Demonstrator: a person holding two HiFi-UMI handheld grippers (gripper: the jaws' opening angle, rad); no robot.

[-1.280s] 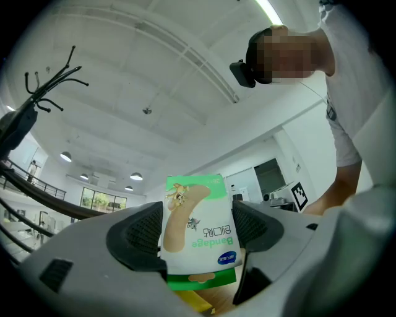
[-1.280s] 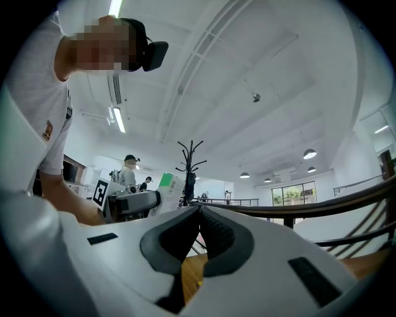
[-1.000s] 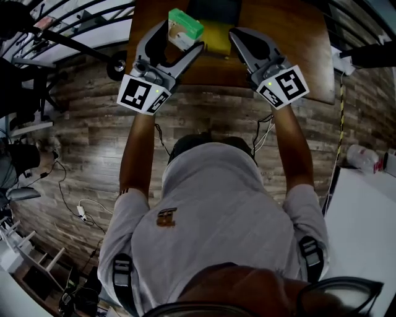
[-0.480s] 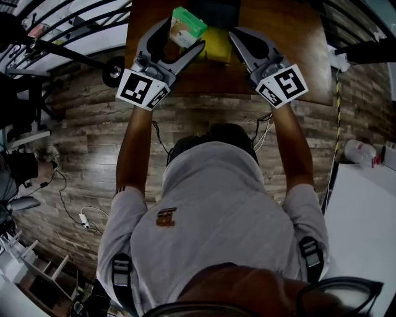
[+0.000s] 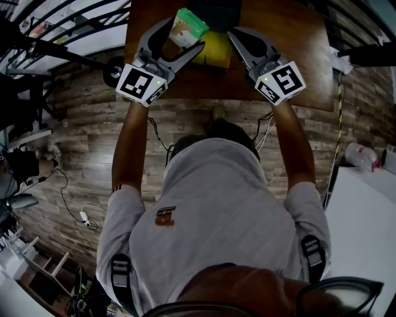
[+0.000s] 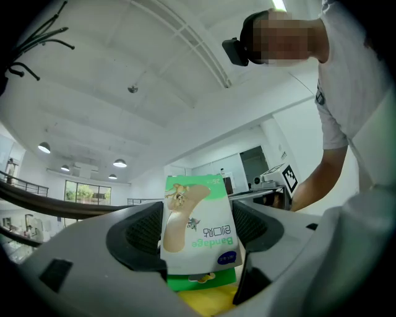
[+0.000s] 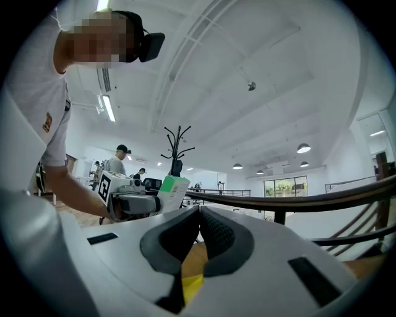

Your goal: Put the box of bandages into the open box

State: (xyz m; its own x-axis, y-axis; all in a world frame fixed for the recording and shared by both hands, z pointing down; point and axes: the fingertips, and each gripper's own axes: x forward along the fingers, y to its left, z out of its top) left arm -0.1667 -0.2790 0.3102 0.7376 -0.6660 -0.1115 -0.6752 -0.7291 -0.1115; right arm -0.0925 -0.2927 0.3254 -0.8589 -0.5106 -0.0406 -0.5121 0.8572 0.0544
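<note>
The bandage box [image 5: 188, 25], green and white with a plaster pictured on it, is clamped between the jaws of my left gripper [image 5: 185, 33] above the brown table [image 5: 297, 43]. In the left gripper view the bandage box [image 6: 198, 224] stands upright between the dark pads [image 6: 139, 238], filling the gap. A yellow box [image 5: 216, 48] lies on the table just under and right of it; whether it is open cannot be made out. My right gripper [image 5: 233, 33] hovers at the yellow box's right side, jaws pressed together and empty. In the right gripper view, the right gripper [image 7: 199, 212] shows no gap.
A dark object [image 5: 216, 9] sits on the table beyond the yellow box. Metal railings [image 5: 68, 25] run at the left over the plank floor [image 5: 80, 124]. A white surface [image 5: 365, 223] and a bottle [image 5: 362, 156] are at the right.
Both grippers have shifted slightly farther over the table; the left one carries the bandage box a little closer above the yellow box. The grip has not changed.
</note>
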